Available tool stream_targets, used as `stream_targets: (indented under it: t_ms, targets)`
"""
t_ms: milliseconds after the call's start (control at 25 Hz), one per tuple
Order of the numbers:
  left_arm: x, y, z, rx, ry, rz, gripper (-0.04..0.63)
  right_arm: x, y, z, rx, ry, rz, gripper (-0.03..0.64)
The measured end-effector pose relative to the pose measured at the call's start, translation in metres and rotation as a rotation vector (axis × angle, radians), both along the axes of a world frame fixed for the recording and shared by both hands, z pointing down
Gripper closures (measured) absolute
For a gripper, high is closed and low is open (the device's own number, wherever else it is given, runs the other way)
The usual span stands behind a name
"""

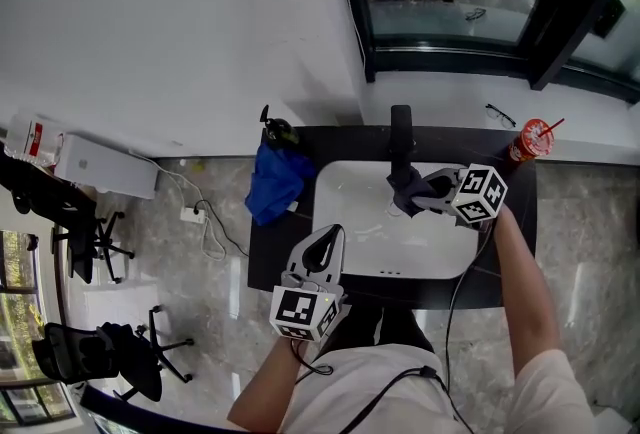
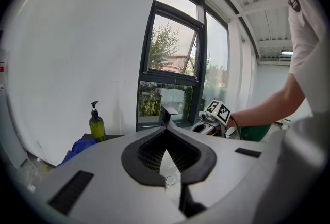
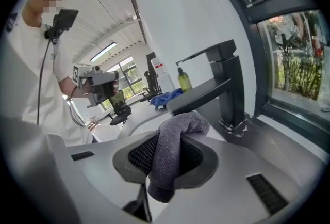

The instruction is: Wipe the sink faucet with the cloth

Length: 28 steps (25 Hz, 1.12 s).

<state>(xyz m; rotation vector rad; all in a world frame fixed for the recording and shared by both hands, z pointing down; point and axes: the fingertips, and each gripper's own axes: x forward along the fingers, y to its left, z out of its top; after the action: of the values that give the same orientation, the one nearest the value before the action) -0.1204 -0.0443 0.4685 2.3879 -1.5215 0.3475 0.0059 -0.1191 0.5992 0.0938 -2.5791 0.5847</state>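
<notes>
Soft, light grey cloth (image 3: 169,163), pinched mid-fold by the right gripper (image 3: 174,138), should drape easily round the rigid black faucet (image 3: 229,86) just beyond; the left gripper (image 2: 166,152) hangs nearer, empty, jaws together

three viewpoints
head view looks steeply down; both gripper views, close in, share the matte black faucet (image 3: 229,89).

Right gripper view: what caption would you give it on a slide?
Right gripper, shut on a grey cloth, held beside the black sink faucet.
</notes>
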Motion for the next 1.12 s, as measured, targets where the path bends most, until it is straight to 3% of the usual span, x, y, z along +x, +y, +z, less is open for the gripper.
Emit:
stream_targets:
  t_ms: [280,440,600,720,960,1120]
  targets:
    - [0.003,-0.003,-0.001,0.005,0.011,0.014,0.597,0.015,0.054,-0.002,-0.059,0.006,-0.077,0.538]
    - [0.003,-0.004,-0.001,0.005,0.017,0.020,0.597,0.042,0.046,0.011,-0.068,0.073,0.019,0.538]
    - [0.006,-0.002,0.001,0.000,0.016,0.029,0.597,0.060,0.002,0.018,0.037,0.134,0.182,0.538]
    - [0.008,-0.002,0.000,0.001,0.018,0.032,0.597,0.055,-0.024,0.017,0.105,0.148,0.237,0.538]
    - [0.003,-0.004,0.001,-0.002,0.008,0.018,0.597,0.022,-0.050,0.016,0.251,0.220,0.173,0.538]
    - [-0.001,-0.003,0.001,-0.005,0.003,0.009,0.597,0.003,-0.056,0.012,0.276,0.209,0.120,0.538]
